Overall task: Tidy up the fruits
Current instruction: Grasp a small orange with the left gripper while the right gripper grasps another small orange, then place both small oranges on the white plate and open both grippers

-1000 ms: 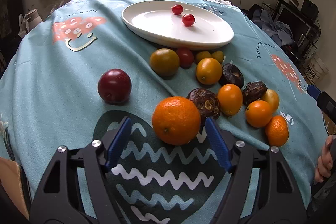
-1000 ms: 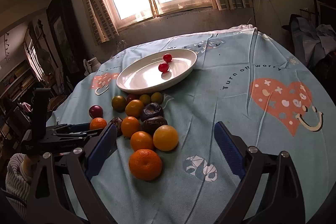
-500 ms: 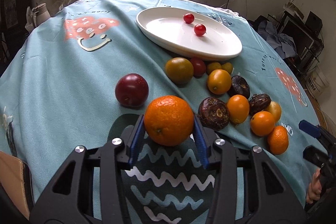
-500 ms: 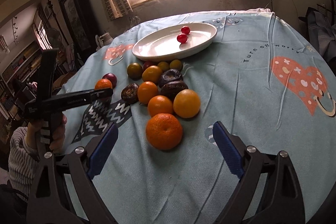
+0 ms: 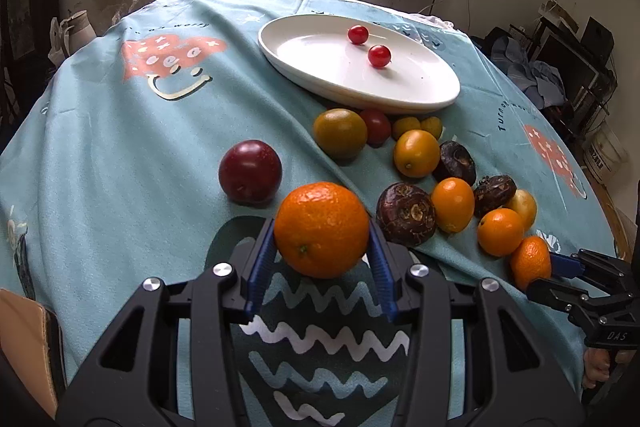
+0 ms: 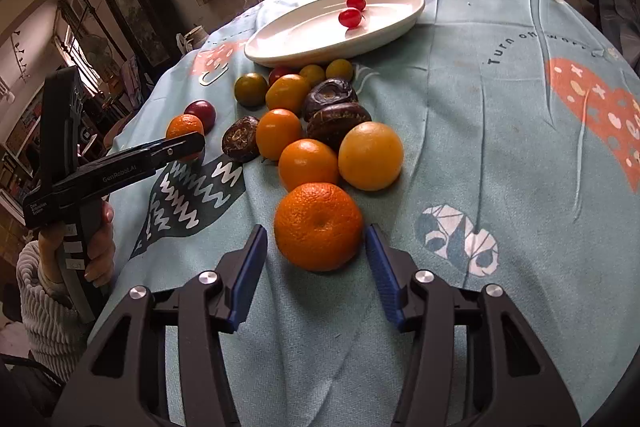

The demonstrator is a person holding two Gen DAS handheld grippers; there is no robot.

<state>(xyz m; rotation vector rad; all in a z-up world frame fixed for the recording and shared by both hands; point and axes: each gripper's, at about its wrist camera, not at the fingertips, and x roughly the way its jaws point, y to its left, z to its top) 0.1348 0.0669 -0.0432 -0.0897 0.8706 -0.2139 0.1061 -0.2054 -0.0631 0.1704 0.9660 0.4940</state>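
Note:
My left gripper (image 5: 321, 245) is shut on a large orange (image 5: 321, 229) and holds it above the cloth; it also shows in the right wrist view (image 6: 185, 126). My right gripper (image 6: 316, 247) is open around a mandarin (image 6: 318, 226) that lies on the cloth, its fingers just clear of it. That mandarin also shows in the left wrist view (image 5: 530, 261). A white oval plate (image 5: 320, 67) at the back holds two cherry tomatoes (image 5: 379, 55). A dark red plum (image 5: 250, 171) lies left of the held orange.
A cluster of several oranges, yellow fruits, dark brown fruits (image 5: 406, 213) and a green-orange tomato (image 5: 340, 133) lies between the plate and the grippers. The table has a teal printed cloth (image 5: 120, 155). A person's hand holds the left gripper's handle (image 6: 96, 239).
My left gripper closed on the large orange and lifted it. My right gripper moved forward and narrowed around the mandarin.

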